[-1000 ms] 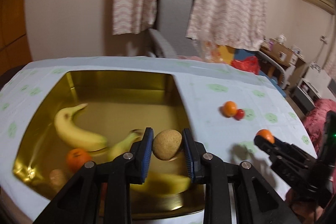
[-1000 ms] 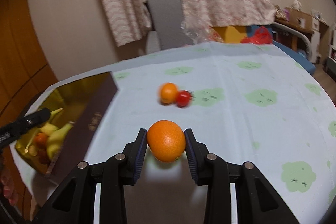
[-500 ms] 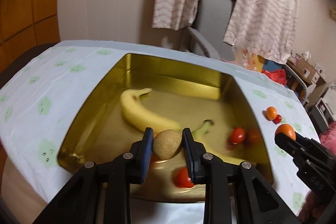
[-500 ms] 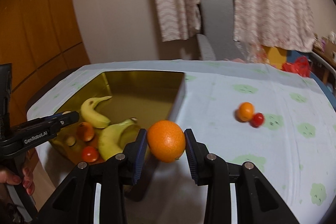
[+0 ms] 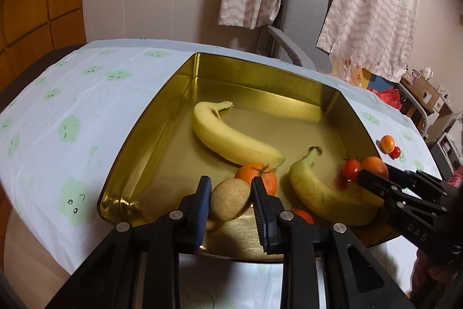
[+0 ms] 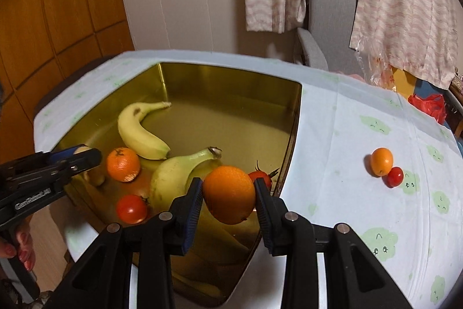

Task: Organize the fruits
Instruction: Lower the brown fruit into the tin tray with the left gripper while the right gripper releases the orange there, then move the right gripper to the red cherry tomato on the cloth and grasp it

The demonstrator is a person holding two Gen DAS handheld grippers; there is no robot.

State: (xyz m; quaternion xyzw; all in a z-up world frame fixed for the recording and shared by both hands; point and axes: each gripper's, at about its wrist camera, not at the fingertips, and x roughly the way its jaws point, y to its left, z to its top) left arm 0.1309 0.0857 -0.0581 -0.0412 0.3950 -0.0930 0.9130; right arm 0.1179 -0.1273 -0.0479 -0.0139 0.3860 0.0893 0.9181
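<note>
Both loads over the gold tin [image 5: 179, 94] now, left gripper [image 5: 228, 200] clamping the brown fruit [image 5: 230, 201] at six o'clock, right gripper [image 6: 228, 194] pinching the orange [image 6: 228, 194] (bananas crowd below), so lower into bare floor before letting go.

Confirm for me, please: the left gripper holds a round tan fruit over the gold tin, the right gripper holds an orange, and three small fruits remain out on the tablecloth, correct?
Not quite: only two small fruits remain on the tablecloth, a small orange fruit and a small red fruit touching it, as the right wrist view shows. The rest stands: the left gripper holds the round tan fruit over the gold tin, and the right gripper holds the orange.
</note>
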